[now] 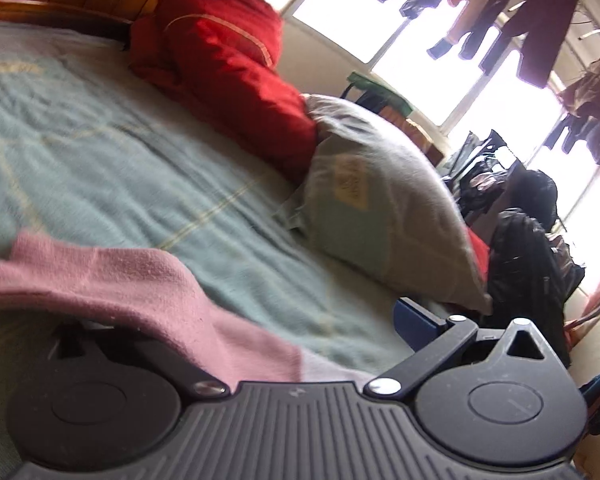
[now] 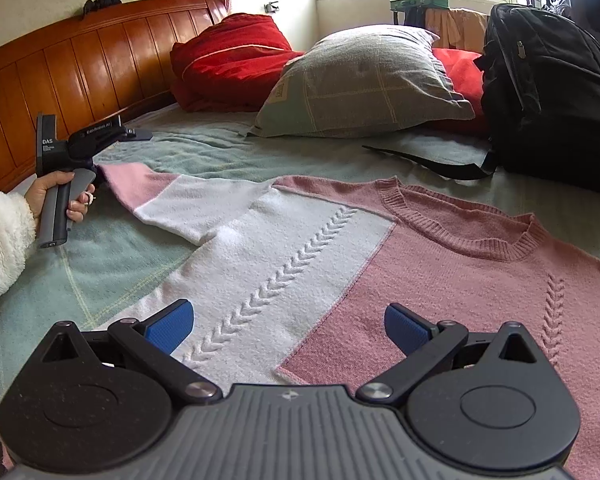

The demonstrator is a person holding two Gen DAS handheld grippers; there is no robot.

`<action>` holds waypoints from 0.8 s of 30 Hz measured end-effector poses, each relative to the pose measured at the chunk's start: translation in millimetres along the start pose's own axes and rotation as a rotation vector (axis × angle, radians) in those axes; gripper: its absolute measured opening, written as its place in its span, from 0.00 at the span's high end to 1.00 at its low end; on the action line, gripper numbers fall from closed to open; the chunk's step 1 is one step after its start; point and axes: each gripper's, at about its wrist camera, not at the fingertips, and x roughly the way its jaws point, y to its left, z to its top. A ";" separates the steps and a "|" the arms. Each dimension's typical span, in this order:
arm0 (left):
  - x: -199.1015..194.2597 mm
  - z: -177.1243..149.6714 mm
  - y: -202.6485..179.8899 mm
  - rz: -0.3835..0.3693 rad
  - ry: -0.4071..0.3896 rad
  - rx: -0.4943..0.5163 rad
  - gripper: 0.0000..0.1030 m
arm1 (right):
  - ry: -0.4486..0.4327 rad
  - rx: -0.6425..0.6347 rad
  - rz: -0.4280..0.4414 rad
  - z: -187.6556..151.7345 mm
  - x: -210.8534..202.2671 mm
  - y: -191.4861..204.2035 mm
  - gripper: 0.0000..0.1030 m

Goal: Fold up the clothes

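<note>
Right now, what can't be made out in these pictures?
Left claw: left wrist view, pink sleeve covers one finger; open or shut unclear.
Sweater hem: right wrist view, behind the right claw and bottom edge.
Hanging clothes: left wrist view, blurred and backlit.
Backpack: right wrist view, cut by the right edge.

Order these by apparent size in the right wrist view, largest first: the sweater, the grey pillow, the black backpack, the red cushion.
1. sweater, though nearest the camera
2-3. grey pillow and black backpack: too alike to rank
4. red cushion, farthest away
</note>
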 end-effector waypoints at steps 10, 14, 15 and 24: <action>-12.4 6.6 -54.6 -0.035 0.020 0.040 0.01 | -0.038 0.007 0.019 -2.2 -28.9 -1.5 0.00; -11.6 7.8 -76.4 -0.030 0.054 0.050 0.01 | -0.057 0.010 0.029 -5.8 -42.2 -5.1 0.00; -11.4 7.3 -82.2 -0.032 0.063 0.055 0.01 | -0.058 0.012 0.036 -7.0 -44.6 -5.9 0.00; -10.2 -1.0 -135.3 -0.066 0.123 0.102 0.01 | -0.010 0.019 0.055 -24.7 -57.9 -11.4 0.00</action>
